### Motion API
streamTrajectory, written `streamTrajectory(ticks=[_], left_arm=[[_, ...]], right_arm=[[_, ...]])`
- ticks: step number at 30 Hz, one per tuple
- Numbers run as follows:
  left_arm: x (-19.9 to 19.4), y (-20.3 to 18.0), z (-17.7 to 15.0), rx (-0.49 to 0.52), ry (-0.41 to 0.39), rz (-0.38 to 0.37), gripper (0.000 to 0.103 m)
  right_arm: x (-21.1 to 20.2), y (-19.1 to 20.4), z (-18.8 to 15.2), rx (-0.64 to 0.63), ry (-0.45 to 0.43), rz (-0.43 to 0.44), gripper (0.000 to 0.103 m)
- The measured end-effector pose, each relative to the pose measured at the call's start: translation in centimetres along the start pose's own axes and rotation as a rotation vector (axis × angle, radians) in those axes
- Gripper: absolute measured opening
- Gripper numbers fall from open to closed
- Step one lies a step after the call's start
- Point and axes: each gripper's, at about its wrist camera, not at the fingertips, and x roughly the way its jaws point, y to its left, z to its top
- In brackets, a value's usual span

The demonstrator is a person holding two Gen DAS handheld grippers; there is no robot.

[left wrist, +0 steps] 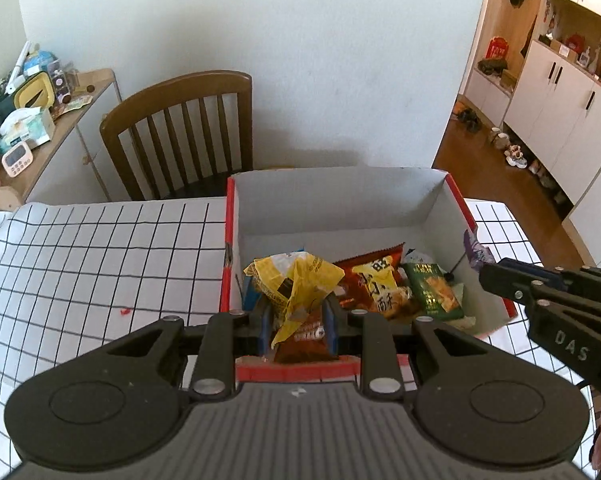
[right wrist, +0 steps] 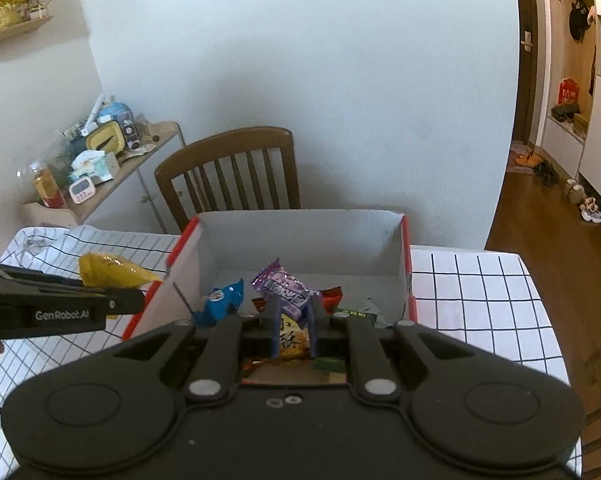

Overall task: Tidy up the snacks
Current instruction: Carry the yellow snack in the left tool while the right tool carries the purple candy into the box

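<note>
A red-edged cardboard box [left wrist: 340, 196] stands on the checked tablecloth; it also shows in the right wrist view [right wrist: 300, 240]. Inside lie an orange snack bag [left wrist: 376, 280], a green packet [left wrist: 434, 290] and a blue packet [right wrist: 220, 300]. My left gripper [left wrist: 296, 316] is shut on a yellow snack packet [left wrist: 296, 280], held over the box's near left part; the packet also shows in the right wrist view [right wrist: 112, 270]. My right gripper [right wrist: 294, 320] is shut on a purple candy packet [right wrist: 282, 286], held over the box's near side; it also shows in the left wrist view [left wrist: 476, 250].
A wooden chair [left wrist: 180, 132] stands behind the table against the white wall. A cluttered side shelf [left wrist: 32, 112] is at the left. The checked tablecloth [left wrist: 80, 264] spreads left of the box. A hallway with white cabinets [left wrist: 560, 92] lies to the right.
</note>
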Motion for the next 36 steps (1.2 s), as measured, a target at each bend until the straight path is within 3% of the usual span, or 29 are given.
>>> streamTrajectory(ticks=[17,30,36], left_arm=[[8.8,-0.5,1.0,-0.018,0.148,-0.003,0.025],[12.5,-1.3,-0.1,0.018,0.243,0.006,0.025],[12.7,-1.4,-0.3,0.017,0.247,-0.004,0.025]], right_arm=[[6.7,-1.3,0.1,0.016,0.134,-0.045,0.012],[9.6,-1.1,-1.2,-0.010,0.224,-0.057,0.012],[10.1,-1.1,-1.5,-0.011,0.237,-0.067,0.012]])
